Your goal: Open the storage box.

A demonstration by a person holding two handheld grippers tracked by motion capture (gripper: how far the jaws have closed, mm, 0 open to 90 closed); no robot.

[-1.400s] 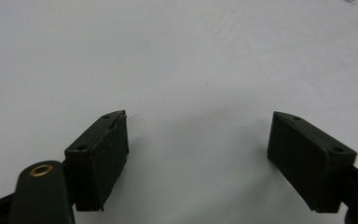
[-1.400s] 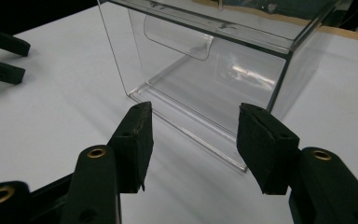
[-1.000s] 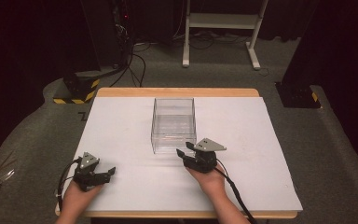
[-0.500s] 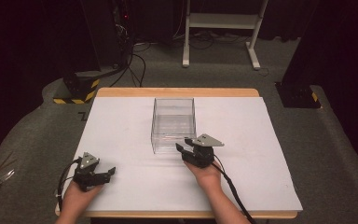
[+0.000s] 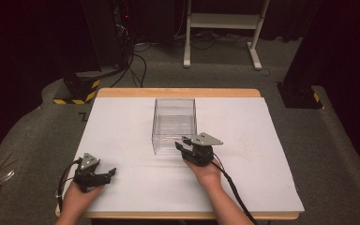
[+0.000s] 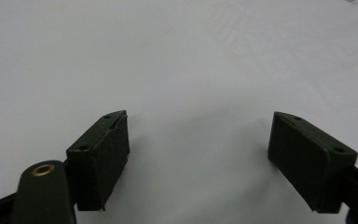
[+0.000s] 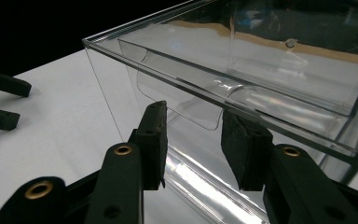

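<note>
High view: one clear plastic box (image 5: 174, 124) stands upright on the white table top (image 5: 122, 122), near the middle and a little toward the far edge. Two grippers are at work, one in each hand. The right gripper (image 5: 185, 144) sits just at the box's near right corner, held by the right hand (image 5: 205, 169), its cable (image 5: 234, 192) trailing back off the near edge. The left gripper (image 5: 107, 173) rests low on the table near the front left corner, well apart from the box, in the left hand (image 5: 80, 197).

The table has a wooden rim (image 5: 178, 93) and stands on grey carpet (image 5: 37, 136); behind it are a white stand (image 5: 222, 28), dark cables and black-and-yellow hazard tape (image 5: 77, 96).

In the right gripper view the box (image 7: 242, 70) rises directly beyond the jaws, which stand partly apart, holding nothing; whether they touch its near wall cannot be told. In the left gripper view the jaws gape wide over bare white table (image 6: 177, 60).
</note>
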